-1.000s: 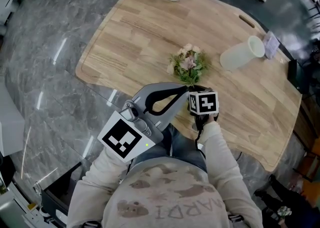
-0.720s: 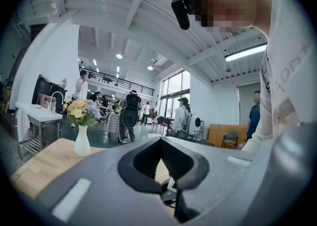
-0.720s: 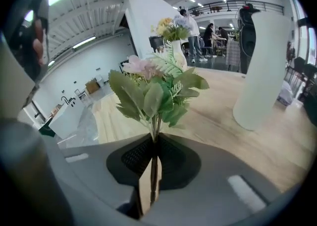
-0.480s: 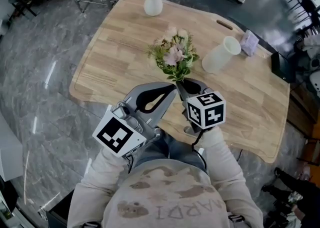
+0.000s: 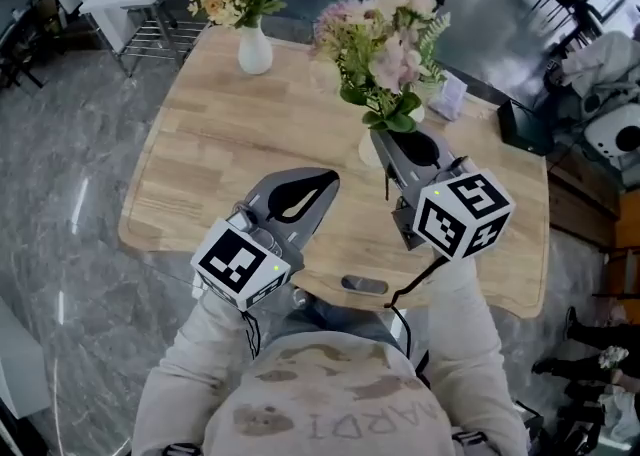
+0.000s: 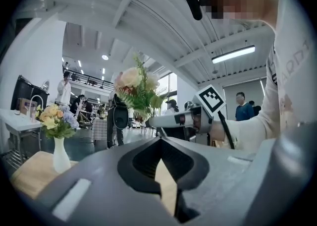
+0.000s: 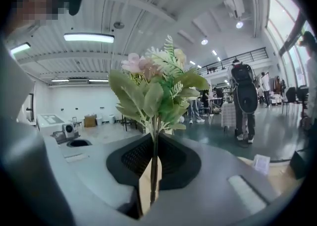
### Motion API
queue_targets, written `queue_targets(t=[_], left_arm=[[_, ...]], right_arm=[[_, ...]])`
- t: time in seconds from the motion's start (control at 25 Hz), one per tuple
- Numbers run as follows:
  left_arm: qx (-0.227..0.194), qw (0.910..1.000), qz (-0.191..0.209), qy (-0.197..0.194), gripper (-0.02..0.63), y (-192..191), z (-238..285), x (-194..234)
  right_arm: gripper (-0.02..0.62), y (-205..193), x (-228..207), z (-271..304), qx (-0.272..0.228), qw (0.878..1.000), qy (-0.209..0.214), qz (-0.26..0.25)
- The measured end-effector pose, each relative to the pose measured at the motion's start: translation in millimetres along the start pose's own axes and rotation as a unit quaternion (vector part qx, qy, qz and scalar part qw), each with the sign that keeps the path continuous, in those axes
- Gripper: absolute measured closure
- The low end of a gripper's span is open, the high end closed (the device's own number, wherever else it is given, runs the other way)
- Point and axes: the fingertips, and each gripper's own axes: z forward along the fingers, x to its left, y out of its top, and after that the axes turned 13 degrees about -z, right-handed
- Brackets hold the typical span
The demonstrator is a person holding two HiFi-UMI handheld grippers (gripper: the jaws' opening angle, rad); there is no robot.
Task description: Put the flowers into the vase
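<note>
At upper left of the head view, upright on the far part of the wooden table (image 5: pixel 215 144): a filled white vase (image 5: pixel 254 50) with a yellow and blue bunch in it.

Lower and left of centre, over the near part of the table: the left gripper (image 5: pixel 330 180), marker cube toward the bottom of the frame. Jaws pressed together at the tips in the left gripper view, nothing clamped between them, only a strip of tabletop showing through the gap behind.

Right of centre: the right gripper (image 5: pixel 386 136), tilted up toward the top of the frame, its cube at lower right. Jaws closed tight on the thin green stems in the right gripper view.

Rising from those jaws: the flowers (image 5: pixel 385 44), pink and cream heads with fern-like leaves, held upright in the air at top centre of the head view, clear of the tabletop and well apart from the filled white vase.

Toward the right edge of the table: a small pale packet (image 5: pixel 452 96) and a dark flat device (image 5: pixel 520 130).
</note>
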Motion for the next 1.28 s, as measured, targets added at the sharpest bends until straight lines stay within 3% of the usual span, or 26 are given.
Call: queue_targets(t=[0.2,0.56,0.88,1.28], left_arm=[[0.007,0.9997,0.001,-0.023,0.606,1,34,-4],[0.041,0.999,0.004,-0.019,0.606,-24,93,25],[0.034,0.9991,0.018,0.015,0.57,-48,133,62],[0.053,0.9977,0.037,0.019,0.419,-88,175,89]], right_arm=[[0.546,37,-45,-15,-0.082,0.996,-0.029,-0.014],[0.548,41,-105,-6,-0.168,0.984,-0.049,-0.016],[0.548,22,-136,16,-0.194,0.979,-0.06,-0.016],[0.548,-13,-157,33,-0.186,0.98,-0.058,0.03]])
